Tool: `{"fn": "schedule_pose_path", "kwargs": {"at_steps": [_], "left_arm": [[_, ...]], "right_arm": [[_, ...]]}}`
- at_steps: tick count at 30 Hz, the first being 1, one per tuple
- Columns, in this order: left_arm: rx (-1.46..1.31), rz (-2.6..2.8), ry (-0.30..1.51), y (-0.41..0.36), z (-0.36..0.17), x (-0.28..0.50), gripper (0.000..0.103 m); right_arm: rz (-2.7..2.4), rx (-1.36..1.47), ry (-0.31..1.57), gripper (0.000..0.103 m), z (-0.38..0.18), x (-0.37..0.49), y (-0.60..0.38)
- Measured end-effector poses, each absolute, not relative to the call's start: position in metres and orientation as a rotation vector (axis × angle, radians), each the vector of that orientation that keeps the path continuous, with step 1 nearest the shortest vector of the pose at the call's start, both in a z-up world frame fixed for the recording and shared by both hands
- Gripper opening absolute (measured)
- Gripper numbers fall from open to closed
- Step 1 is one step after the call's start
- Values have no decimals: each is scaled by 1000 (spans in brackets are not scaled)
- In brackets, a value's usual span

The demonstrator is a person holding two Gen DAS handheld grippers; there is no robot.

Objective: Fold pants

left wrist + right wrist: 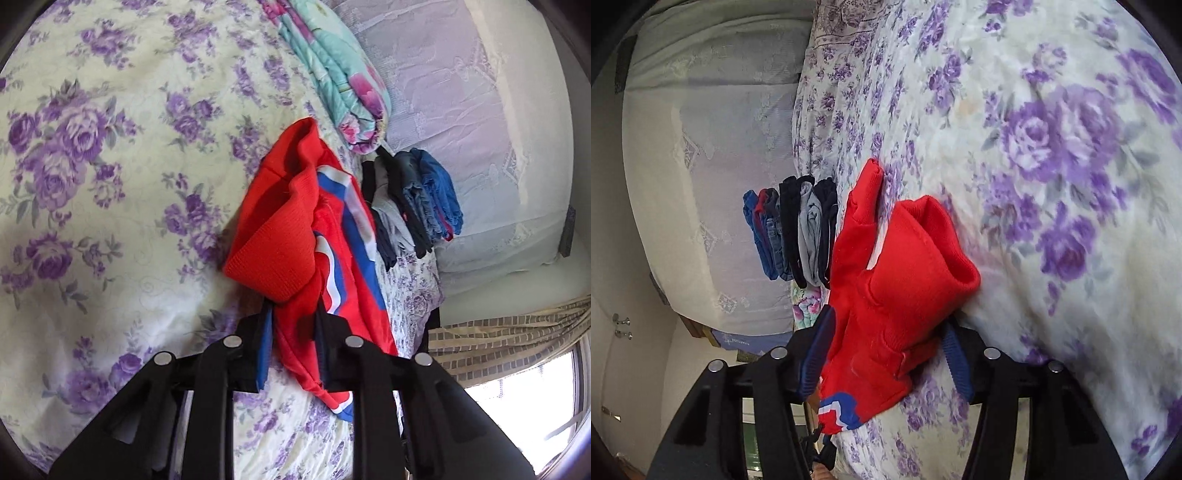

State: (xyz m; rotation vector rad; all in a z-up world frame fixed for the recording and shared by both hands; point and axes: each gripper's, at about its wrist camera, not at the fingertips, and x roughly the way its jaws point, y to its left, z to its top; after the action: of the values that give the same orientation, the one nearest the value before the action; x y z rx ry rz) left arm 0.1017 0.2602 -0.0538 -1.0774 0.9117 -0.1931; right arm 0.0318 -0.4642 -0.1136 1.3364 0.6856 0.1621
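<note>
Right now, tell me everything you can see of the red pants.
The red pants are knit-looking fabric with blue and white stripes and a ribbed cuff. They are bunched, not flat, partly lying on the floral bedsheet. The left claw is shut on one part; fabric also sits between the right claw's pads.

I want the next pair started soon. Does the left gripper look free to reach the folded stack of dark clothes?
Probably not yet: the left gripper is shut on the red pants, which hang between it and the folded stack. Releasing them would likely free it.
</note>
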Motion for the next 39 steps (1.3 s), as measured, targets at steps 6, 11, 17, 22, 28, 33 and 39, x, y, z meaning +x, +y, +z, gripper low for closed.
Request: {"fn": "schedule_pose_path", "kwargs": {"at_steps": [6, 11, 17, 22, 28, 33, 39], "left_arm": [[-1084, -218, 886, 261, -40, 93, 19], [-1068, -178, 919, 261, -48, 76, 19], [-1110, -93, 924, 288, -59, 53, 16], [-878, 58, 829, 297, -4, 57, 46], [-631, -38, 800, 265, 39, 155, 81], [-587, -50, 874, 270, 9, 246, 80], [-576, -135, 974, 262, -32, 290, 67]], "right_arm": [[202, 1200, 614, 14, -78, 37, -481], [51, 1203, 722, 8, -116, 13, -508], [-96, 941, 566, 30, -61, -6, -520], [36, 841, 555, 72, -32, 23, -483], [197, 913, 628, 80, -37, 61, -430], [170, 869, 655, 85, -35, 54, -422], [158, 907, 649, 86, -42, 56, -436]]}}
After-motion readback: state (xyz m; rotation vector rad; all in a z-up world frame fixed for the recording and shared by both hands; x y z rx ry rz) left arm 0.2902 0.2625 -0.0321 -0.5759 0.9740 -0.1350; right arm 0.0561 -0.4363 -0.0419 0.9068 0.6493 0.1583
